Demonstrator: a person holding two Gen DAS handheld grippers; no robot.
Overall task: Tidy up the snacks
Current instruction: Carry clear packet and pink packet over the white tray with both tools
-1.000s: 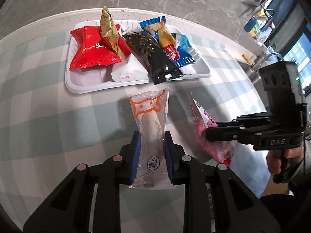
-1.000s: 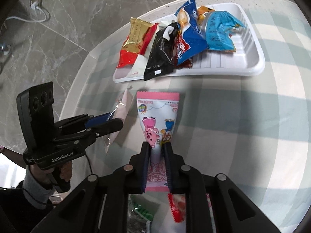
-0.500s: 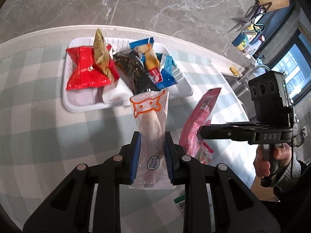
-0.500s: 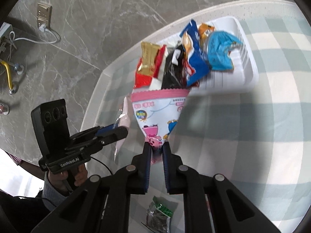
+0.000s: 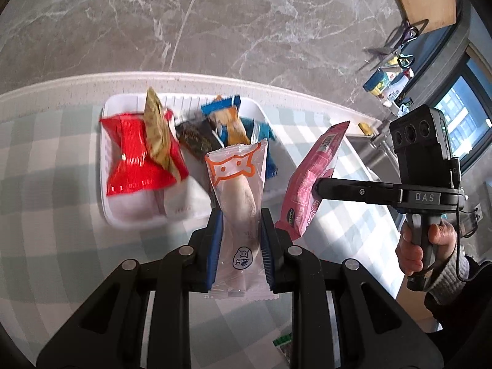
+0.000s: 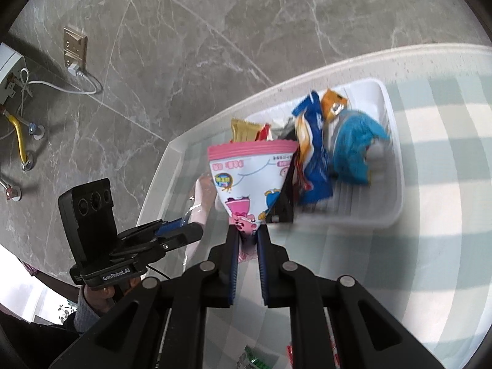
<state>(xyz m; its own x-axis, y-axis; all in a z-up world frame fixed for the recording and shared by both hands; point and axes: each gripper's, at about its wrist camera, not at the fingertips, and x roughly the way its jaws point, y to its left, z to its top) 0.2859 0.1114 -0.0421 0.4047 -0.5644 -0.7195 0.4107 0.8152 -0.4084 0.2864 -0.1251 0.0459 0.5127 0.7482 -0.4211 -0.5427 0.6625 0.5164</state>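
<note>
My left gripper (image 5: 240,215) is shut on a clear snack packet with an orange cat print (image 5: 238,190) and holds it in the air just before the white tray (image 5: 123,220). My right gripper (image 6: 247,230) is shut on a pink and white cartoon packet (image 6: 249,175), also lifted, near the tray's (image 6: 396,184) left end. The pink packet also shows in the left wrist view (image 5: 310,184), right of my left gripper. The tray holds a red packet (image 5: 135,160), a gold one (image 5: 156,132), a black one (image 5: 196,138) and blue ones (image 6: 353,147).
The tray sits on a round table with a pale green checked cloth (image 5: 46,166). Loose packets lie on the table below the grippers (image 5: 286,346). Grey marble floor lies beyond the table's far edge (image 6: 276,30). A counter with scissors and bottles stands at the far right (image 5: 396,58).
Both grippers have lifted their packets off the table and carried them up and toward the tray. The pink packet now hangs upright in the air.
</note>
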